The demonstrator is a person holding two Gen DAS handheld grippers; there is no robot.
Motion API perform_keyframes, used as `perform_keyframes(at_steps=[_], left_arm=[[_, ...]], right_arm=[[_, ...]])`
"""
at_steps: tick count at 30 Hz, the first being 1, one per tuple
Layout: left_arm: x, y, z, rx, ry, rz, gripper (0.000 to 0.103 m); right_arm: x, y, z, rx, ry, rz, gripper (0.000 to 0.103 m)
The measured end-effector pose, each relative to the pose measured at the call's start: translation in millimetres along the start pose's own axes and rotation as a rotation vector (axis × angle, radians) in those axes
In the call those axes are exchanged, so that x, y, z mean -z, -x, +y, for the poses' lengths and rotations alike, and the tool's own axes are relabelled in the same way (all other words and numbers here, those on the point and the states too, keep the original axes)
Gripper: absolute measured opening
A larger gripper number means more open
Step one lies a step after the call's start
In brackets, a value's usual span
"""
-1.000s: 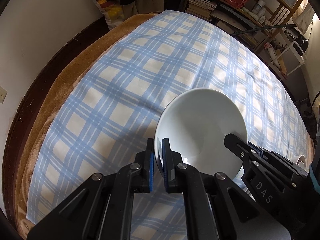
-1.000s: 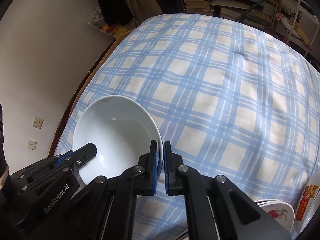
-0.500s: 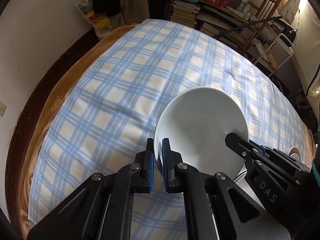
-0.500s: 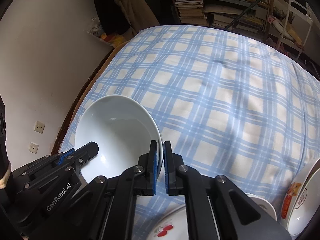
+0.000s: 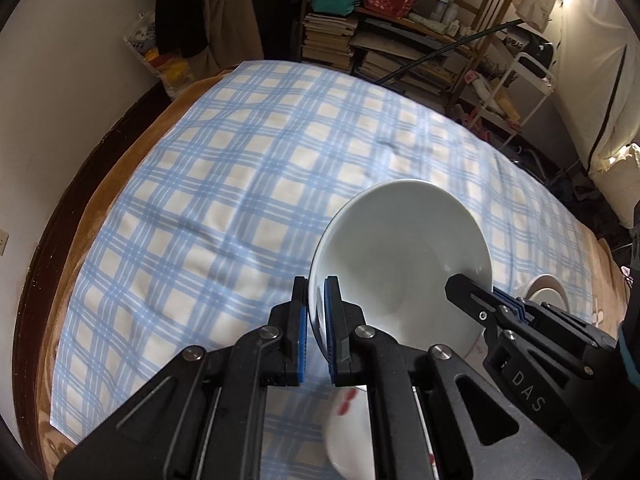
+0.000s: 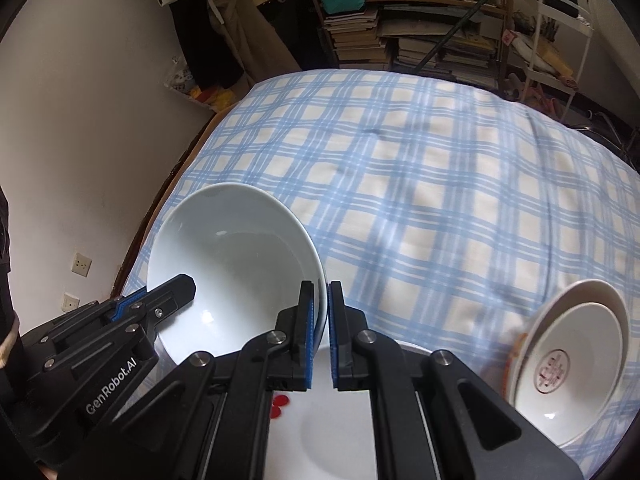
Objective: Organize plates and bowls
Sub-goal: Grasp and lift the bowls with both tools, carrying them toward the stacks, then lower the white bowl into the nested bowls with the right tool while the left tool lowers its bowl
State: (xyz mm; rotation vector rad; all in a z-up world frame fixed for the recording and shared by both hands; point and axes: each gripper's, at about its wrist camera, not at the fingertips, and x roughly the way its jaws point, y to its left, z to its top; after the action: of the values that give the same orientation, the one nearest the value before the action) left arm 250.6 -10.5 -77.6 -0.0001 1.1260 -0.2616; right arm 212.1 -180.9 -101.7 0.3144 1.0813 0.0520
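- Together, the left gripper (image 5: 316, 312) and the right gripper (image 6: 325, 320) each pinch opposite rims of one white bowl (image 5: 404, 260), tilted and held above the blue-checked cloth (image 5: 240, 200).
- Directly below the bowl lies a white plate with red cherry marks (image 6: 320, 432); its far edge is hidden behind the gripper bodies.
- To the right, two nested dishes (image 6: 576, 364), the upper one bearing a red emblem, sit near the cloth's edge.
- Another small white dish (image 5: 546, 296) shows beyond the right gripper in the left wrist view.
- Far across, the cloth is bare up to a cluttered bookshelf (image 6: 400, 32).
- Along the left edge runs a brown blanket (image 5: 132, 160), then a dark bed frame against the wall.
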Motion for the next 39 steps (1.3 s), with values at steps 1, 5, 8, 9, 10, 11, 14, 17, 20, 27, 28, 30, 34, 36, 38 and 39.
perform_keyframes(at_steps=[1, 5, 8, 9, 10, 11, 14, 17, 20, 27, 28, 30, 34, 36, 38, 39], left_arm=[[0, 4, -7, 0.015, -0.004, -0.003, 0.008], [1, 10, -35, 0.058, -0.031, -0.003, 0.008], [3, 13, -58, 0.078, -0.057, 0.003, 0.008], [4, 15, -67, 0.083, -0.068, 0.002, 0.008], [5, 16, -74, 0.084, -0.077, -0.002, 0.008], [7, 18, -83, 0.081, -0.090, -0.006, 0.008], [12, 20, -108, 0.086, -0.124, -0.008, 0.008], [19, 21, -129, 0.103, -0.143, -0.004, 0.008], [26, 18, -148, 0.120, -0.160, 0.008, 0.008], [41, 7, -184, 0.119, -0.205, 0.020, 0.008], [43, 4, -189, 0.121, -0.212, 0.025, 0.008], [44, 1, -196, 0.122, -0.226, 0.031, 0.008], [47, -7, -209, 0.115, -0.249, 0.040, 0.008], [50, -13, -214, 0.107, -0.258, 0.048, 0.008], [53, -18, -218, 0.097, -0.266, 0.056, 0.008], [56, -20, -219, 0.091, -0.271, 0.059, 0.008]], right_arm=[[1, 5, -4, 0.003, -0.006, -0.006, 0.008], [5, 29, -25, 0.026, -0.020, -0.030, 0.008], [7, 44, -42, 0.045, -0.020, -0.035, 0.008], [9, 49, -48, 0.054, -0.024, -0.040, 0.008], [9, 54, -55, 0.058, -0.033, -0.045, 0.008], [10, 60, -63, 0.058, -0.046, -0.049, 0.008], [14, 73, -81, 0.078, -0.064, -0.061, 0.008], [20, 88, -99, 0.095, -0.077, -0.071, 0.008], [27, 99, -118, 0.101, -0.101, -0.078, 0.008], [44, 104, -156, 0.104, -0.154, -0.080, 0.008], [46, 105, -161, 0.103, -0.161, -0.080, 0.008], [49, 106, -169, 0.100, -0.176, -0.083, 0.008], [55, 102, -184, 0.087, -0.212, -0.083, 0.008], [58, 98, -189, 0.087, -0.223, -0.075, 0.008], [62, 93, -194, 0.088, -0.231, -0.064, 0.008], [63, 90, -196, 0.086, -0.233, -0.059, 0.008]])
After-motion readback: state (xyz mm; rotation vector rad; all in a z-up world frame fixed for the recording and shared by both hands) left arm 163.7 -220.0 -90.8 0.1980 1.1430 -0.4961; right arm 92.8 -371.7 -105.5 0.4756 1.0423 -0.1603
